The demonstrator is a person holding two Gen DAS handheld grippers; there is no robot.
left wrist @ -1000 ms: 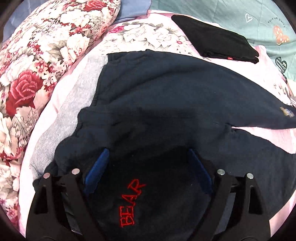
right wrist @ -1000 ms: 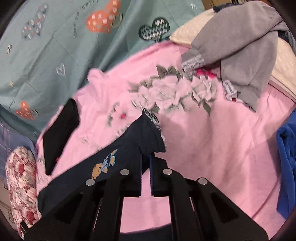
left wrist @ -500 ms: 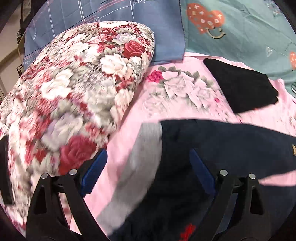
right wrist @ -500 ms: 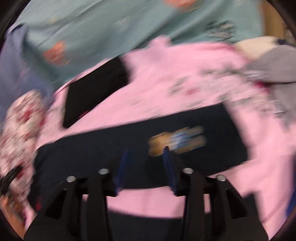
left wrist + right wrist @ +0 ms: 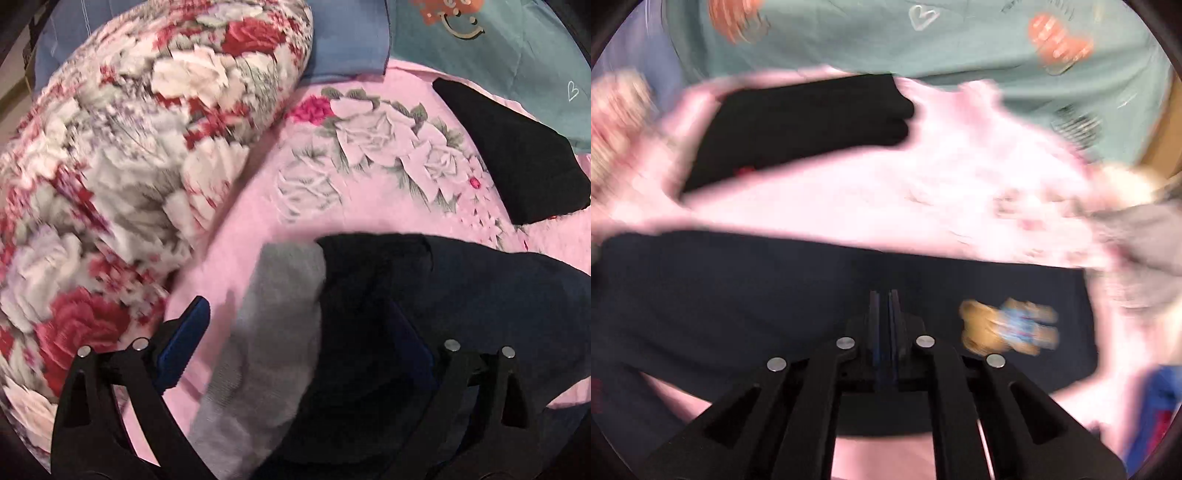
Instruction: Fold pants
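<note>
Dark navy pants (image 5: 461,295) with a grey waistband (image 5: 273,332) lie on the pink floral bedspread (image 5: 332,184). My left gripper (image 5: 295,339) is open, its blue pads either side of the waistband corner, just above it. In the blurred right wrist view the navy leg (image 5: 775,295) with a bear patch (image 5: 1008,328) stretches across. My right gripper (image 5: 884,325) has its pads together over the leg; whether cloth is pinched between them cannot be told.
A rose-print pillow (image 5: 110,166) lies left of the waistband. A folded black garment (image 5: 517,147) lies beyond the pants, also in the right wrist view (image 5: 798,129). A teal heart-print sheet (image 5: 923,44) lies behind. Grey clothing (image 5: 1145,240) sits at the right.
The left gripper moved from the "BEAR" hip area to the waistband corner, staying open. The right gripper let go of the leg cuff, opened, swung over the leg and shut again.
</note>
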